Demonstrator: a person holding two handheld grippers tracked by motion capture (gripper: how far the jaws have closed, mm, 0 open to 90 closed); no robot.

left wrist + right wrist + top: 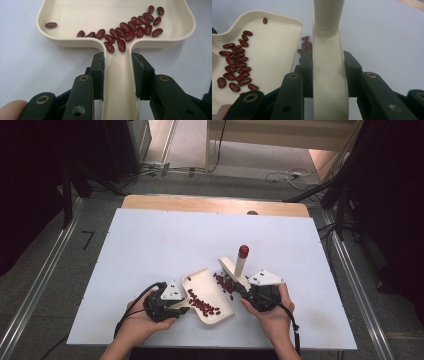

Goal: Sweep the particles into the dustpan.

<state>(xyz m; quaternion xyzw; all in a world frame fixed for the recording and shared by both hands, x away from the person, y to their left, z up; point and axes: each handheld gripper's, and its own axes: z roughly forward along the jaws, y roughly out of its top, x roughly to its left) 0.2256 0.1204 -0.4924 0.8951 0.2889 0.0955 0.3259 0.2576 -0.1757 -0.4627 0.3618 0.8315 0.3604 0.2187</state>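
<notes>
The job looks like sweeping spilled beans into a dustpan, and I judge it roughly half done.

The left gripper (117, 75) has its jaws closed on the handle of the cream dustpan (220, 316), pressing it from both sides. The pan lies flat on the white table (150, 245), its open mouth facing about 2 o'clock in the high view. A good share of the beans in the pan (130, 27) sit clustered near the throat of the handle, with one stray at the pan's far corner, about 10 o'clock in the left gripper view.

The right gripper (328, 72) is clamped on a cream scraper (329, 82) — a flat tool with a round handle topped by a red cap (243, 251). It stands tilted just beyond the pan's mouth.

Still left: a small heap of loose beans (226, 284) on the table between the scraper blade and the pan's lip, at roughly 1 o'clock from the pan. These need pushing in — after that, the pan could be lifted.
</notes>
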